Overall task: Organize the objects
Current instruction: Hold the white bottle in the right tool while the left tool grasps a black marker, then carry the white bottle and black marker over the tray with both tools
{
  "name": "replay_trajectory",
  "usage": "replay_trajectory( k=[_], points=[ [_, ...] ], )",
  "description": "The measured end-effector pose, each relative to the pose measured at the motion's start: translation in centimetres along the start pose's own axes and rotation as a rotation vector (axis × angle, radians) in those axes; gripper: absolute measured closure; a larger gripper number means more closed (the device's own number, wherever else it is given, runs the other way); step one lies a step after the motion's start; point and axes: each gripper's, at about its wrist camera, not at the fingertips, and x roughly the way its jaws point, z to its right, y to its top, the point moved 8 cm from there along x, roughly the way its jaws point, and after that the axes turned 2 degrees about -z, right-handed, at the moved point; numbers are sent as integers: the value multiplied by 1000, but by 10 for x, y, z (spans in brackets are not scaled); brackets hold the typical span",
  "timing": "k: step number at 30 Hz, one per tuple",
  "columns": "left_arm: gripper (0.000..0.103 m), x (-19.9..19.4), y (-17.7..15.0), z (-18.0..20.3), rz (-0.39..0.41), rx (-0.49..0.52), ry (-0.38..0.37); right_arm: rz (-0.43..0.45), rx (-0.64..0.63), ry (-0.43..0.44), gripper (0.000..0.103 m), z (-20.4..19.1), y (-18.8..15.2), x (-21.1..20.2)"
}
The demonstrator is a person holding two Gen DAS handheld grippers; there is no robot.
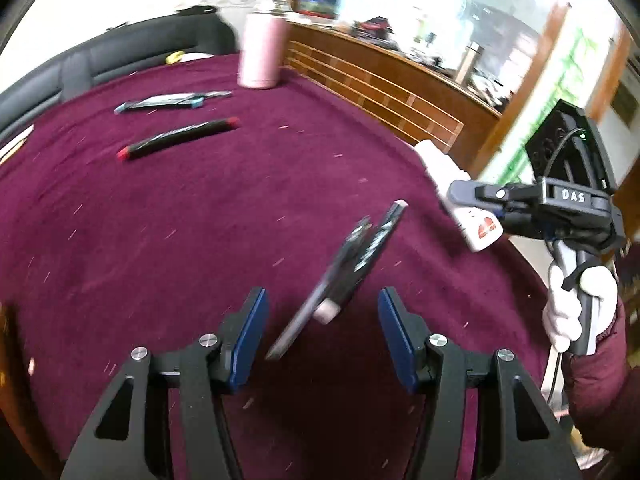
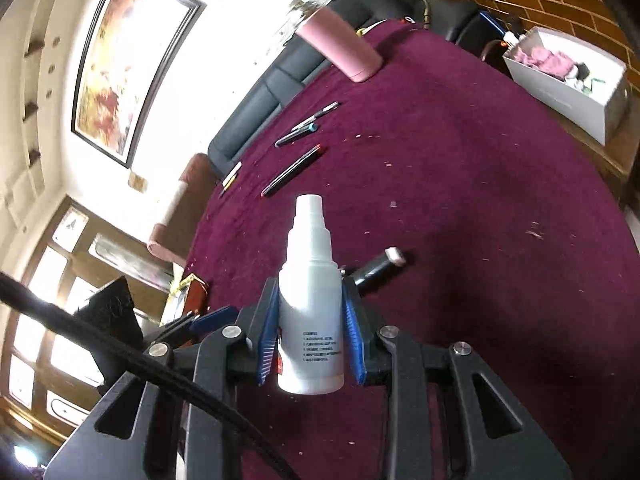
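My right gripper (image 2: 309, 284) is shut on a white plastic bottle (image 2: 310, 304), held by its body with the nozzle pointing away over the maroon tablecloth (image 2: 480, 240). The left wrist view shows the same gripper (image 1: 464, 194) at the right edge, carried by a white-gloved hand (image 1: 568, 304), and the bottle (image 1: 444, 168) shows a red mark near its base. My left gripper (image 1: 321, 296) is open. Dark pen-like sticks with pale pink ends (image 1: 356, 260) slant between its blue pads, and neither pad touches them. One pink-tipped end (image 2: 386, 262) shows behind my right finger.
A pink tumbler (image 1: 262, 52) stands at the far side of the table. A black pen with red ends (image 1: 180, 138) and a blue-ended pen (image 1: 160, 102) lie mid-table. A white box (image 2: 568, 92) holding items sits off the right edge. A dark sofa (image 1: 120, 52) borders the far left.
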Motion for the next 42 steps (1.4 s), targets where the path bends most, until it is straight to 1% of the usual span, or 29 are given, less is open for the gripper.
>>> replay_trajectory(
  k=[2, 4, 5, 6, 7, 8, 9, 11, 13, 16, 18, 19, 20, 24, 25, 28, 30, 32, 34, 35, 38, 39, 40, 41, 42],
  points=[
    [52, 10, 9, 23, -6, 66, -52, 19, 20, 20, 75, 6, 4, -5],
    [52, 15, 9, 43, -32, 128, -61, 34, 47, 45, 74, 14, 6, -13],
    [57, 24, 9, 51, -59, 160, -57, 39, 63, 64, 74, 16, 8, -14],
    [63, 33, 8, 57, -92, 183, -59, 41, 72, 73, 74, 20, 7, -17],
    [81, 39, 5, 62, -124, 197, -67, 41, 82, 80, 74, 23, 7, -17],
    [92, 48, 4, 64, -158, 207, -63, 40, 91, 85, 74, 25, 7, -17],
    [93, 55, 2, 66, -177, 221, -50, 38, 95, 89, 74, 28, 6, -17],
    [93, 61, 1, 68, -185, 231, -48, 35, 106, 96, 74, 31, 4, -17],
    [93, 61, 6, 64, -185, 212, -34, 34, 114, 117, 74, 33, 4, -17],
    [93, 45, 19, 66, -131, 217, -52, 32, 109, 122, 74, 33, 3, -17],
    [90, 38, 25, 66, -106, 243, -21, 24, 108, 127, 74, 33, 3, -14],
    [85, 38, 26, 64, -106, 257, 3, 22, 106, 128, 74, 33, 2, -14],
    [82, 39, 27, 61, -108, 268, 21, 20, 103, 127, 74, 33, 1, -13],
    [82, 48, 22, 50, -131, 278, 31, 16, 114, 126, 74, 38, -1, -12],
    [82, 46, 23, 52, -115, 287, 36, 15, 115, 125, 74, 38, -1, -12],
    [82, 47, 20, 54, -123, 295, 28, 7, 109, 121, 74, 38, -2, -10],
    [82, 52, 21, 54, -130, 323, 67, 4, 101, 119, 74, 37, -3, -9],
    [82, 61, 18, 50, -162, 337, 82, -1, 94, 107, 74, 36, -4, -7],
    [82, 63, 17, 52, -159, 351, 67, -5, 92, 103, 74, 36, -4, -6],
    [82, 66, 13, 53, -189, 346, 57, -9, 93, 101, 74, 37, -4, -5],
    [82, 67, 11, 61, -173, 349, 68, -12, 95, 88, 74, 39, -4, -2],
    [83, 67, 11, 61, -170, 336, 69, -11, 94, 83, 74, 39, -5, -2],
    [91, 66, 11, 62, -165, 315, 61, -10, 88, 74, 74, 39, -5, -2],
    [92, 65, 11, 61, -156, 280, 39, -9, 82, 66, 74, 39, -5, -2],
    [92, 63, 10, 60, -141, 249, 33, -9, 78, 63, 74, 38, -6, -2]
  ],
)
